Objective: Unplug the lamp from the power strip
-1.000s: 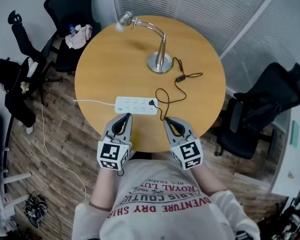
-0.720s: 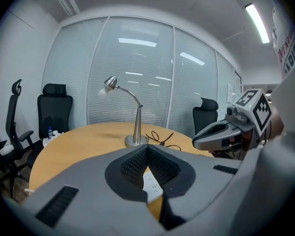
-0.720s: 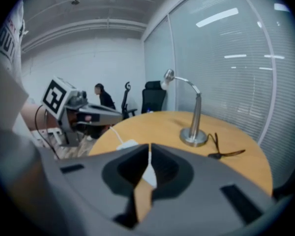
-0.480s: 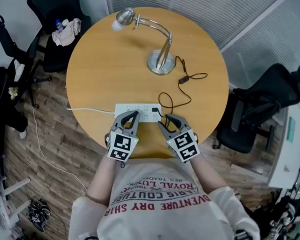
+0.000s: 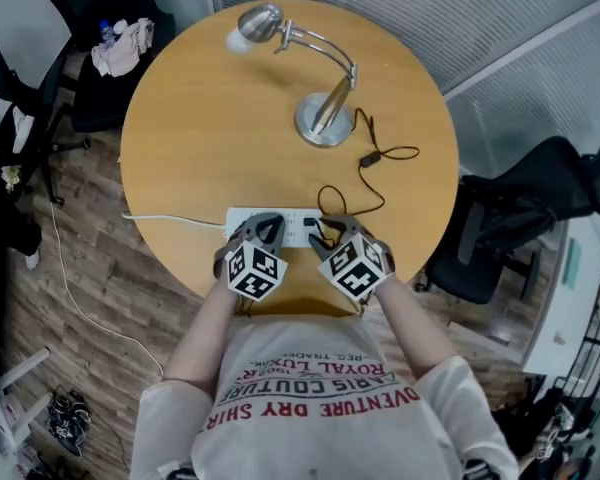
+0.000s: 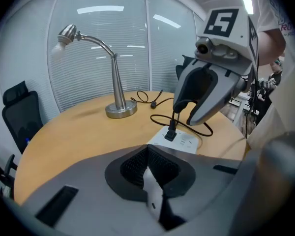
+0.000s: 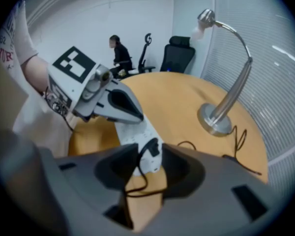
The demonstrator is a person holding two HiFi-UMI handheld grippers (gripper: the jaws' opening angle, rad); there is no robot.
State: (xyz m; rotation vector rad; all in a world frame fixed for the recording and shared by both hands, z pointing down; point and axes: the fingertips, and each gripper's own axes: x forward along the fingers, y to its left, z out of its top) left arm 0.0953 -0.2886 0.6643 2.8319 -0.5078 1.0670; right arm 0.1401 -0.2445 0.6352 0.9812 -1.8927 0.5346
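The person's shirt (image 5: 320,388) carries upside-down print that reads in part "ROYAL" and "VENTURE DRY SHIR"; the rest is too folded to read. Each of the two grippers carries a cube with black-and-white square markers and no lettering.

On the round wooden table (image 5: 200,148) stand one silver lamp (image 5: 325,118) at the far side and one white power strip (image 5: 295,228) at the near edge. One black plug (image 7: 150,149) sits in the strip's right end.

Both forearms reach forward, grippers side by side over the strip. The left gripper (image 5: 263,226) has its fingers pressed together on nothing. The right gripper (image 5: 330,233) has its fingers opening wide, with the plug between them, seemingly not pressed.
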